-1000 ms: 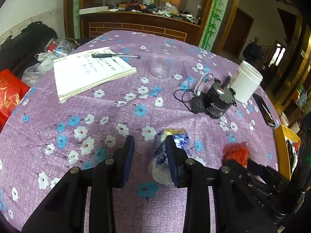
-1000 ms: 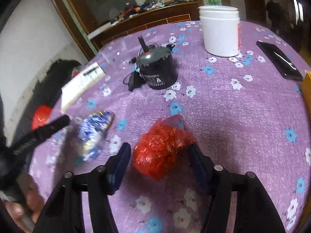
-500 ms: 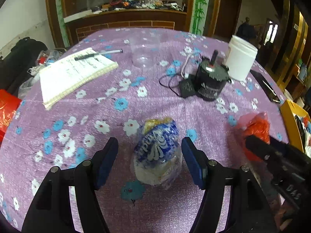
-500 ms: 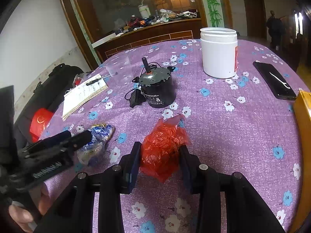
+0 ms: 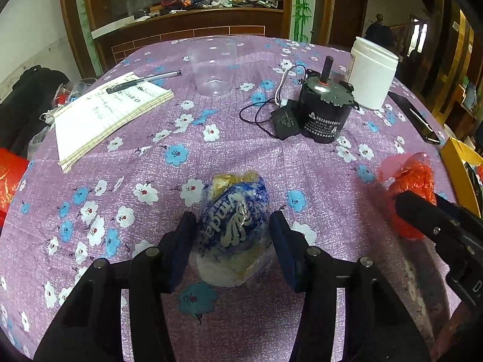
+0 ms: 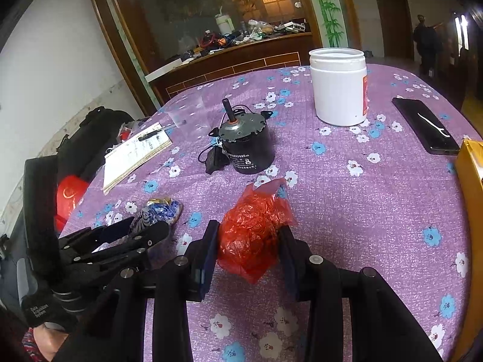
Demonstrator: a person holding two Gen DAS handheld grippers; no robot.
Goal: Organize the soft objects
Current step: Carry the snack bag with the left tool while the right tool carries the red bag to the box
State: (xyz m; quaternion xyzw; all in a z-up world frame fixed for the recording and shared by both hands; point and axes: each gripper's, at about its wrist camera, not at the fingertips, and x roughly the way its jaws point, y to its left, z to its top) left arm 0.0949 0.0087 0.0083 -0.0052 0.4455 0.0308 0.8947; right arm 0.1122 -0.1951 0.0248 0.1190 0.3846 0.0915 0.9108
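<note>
A soft packet in blue-and-white wrapping [image 5: 235,199] lies on the purple flowered tablecloth [image 5: 151,181]. My left gripper [image 5: 231,220] straddles it. Its jaws are closing, and a thin gap still shows between each pad and the packet. In the right wrist view the packet [image 6: 160,208] shows beside the left gripper [image 6: 145,229]. A crumpled red plastic bag [image 6: 250,232] sits between the pads of my right gripper [image 6: 249,229], which press on both its sides. The same red bag [image 5: 413,175] appears at the right of the left wrist view.
A notebook with a pen [image 5: 105,117] lies at the back left. Behind are a clear plastic cup [image 5: 212,66], a black motor with a cable [image 5: 324,114] and a white jar [image 5: 372,72]. A phone [image 6: 425,125] and a yellow box [image 6: 471,175] are at the right edge.
My left gripper slid sideways until the packet lay between its jaws, which opened wide and then narrowed. The right jaws closed onto the red bag.
</note>
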